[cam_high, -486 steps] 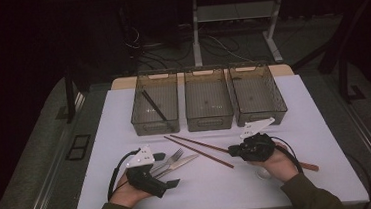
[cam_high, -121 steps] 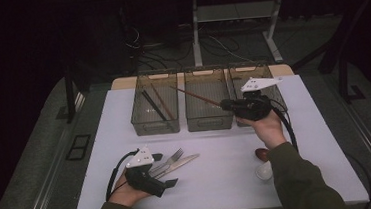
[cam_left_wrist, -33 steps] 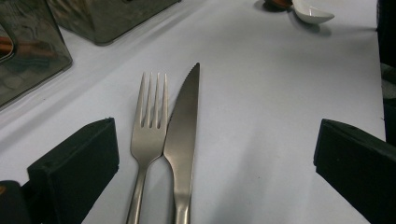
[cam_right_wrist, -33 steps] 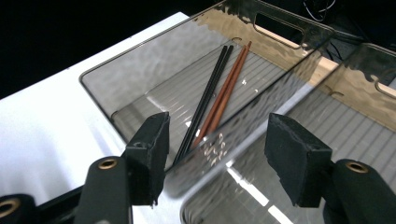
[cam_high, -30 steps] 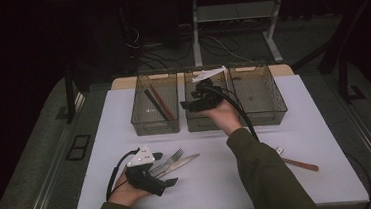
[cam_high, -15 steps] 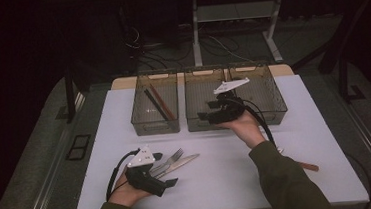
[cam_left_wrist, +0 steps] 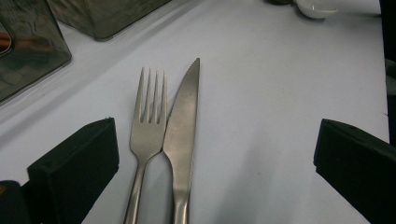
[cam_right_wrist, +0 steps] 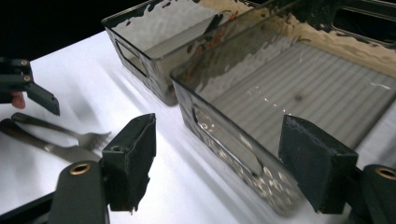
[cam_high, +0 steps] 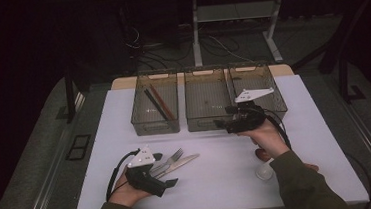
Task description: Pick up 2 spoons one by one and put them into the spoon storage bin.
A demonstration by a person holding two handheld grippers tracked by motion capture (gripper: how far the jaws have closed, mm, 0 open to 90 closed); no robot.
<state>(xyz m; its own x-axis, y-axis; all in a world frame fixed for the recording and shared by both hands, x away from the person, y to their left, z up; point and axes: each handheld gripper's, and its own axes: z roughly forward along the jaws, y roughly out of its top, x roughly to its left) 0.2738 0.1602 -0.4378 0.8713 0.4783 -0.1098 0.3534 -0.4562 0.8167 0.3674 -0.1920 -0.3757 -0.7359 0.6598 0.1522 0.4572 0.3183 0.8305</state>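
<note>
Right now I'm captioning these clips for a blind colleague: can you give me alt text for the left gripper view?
A steel fork and a table knife lie side by side on a white table, between the left gripper's wide-open black jaws. A smoky plastic bin stands at the upper left.

The fork and knife handles run off the left gripper view's bottom edge. On the counter, the right sleeve partly hides a spoon.
</note>
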